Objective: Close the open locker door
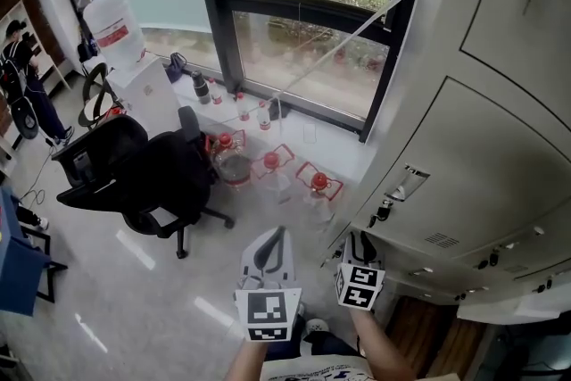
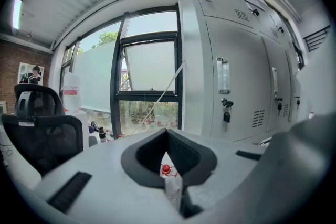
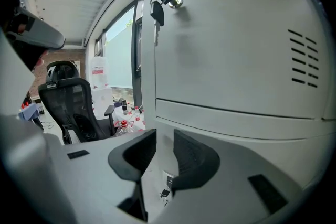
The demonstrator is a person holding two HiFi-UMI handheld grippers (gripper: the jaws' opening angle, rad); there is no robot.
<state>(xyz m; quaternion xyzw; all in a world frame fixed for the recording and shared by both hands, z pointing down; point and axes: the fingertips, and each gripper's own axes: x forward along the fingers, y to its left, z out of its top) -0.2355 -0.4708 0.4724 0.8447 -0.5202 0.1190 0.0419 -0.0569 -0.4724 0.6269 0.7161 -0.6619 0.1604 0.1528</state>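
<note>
A bank of pale grey lockers fills the right of the head view, their keys hanging in the locks. Low on the right a pale door panel juts out beside a brown interior. My left gripper is over the floor left of the lockers; its tips meet with nothing between them. My right gripper is close to the locker front. It stands open and empty, facing a shut door with a bunch of keys.
A black office chair stands on the floor at the left. Several red-capped water bottles sit below the window. A large water jug is at the back left, and a person is at the far left.
</note>
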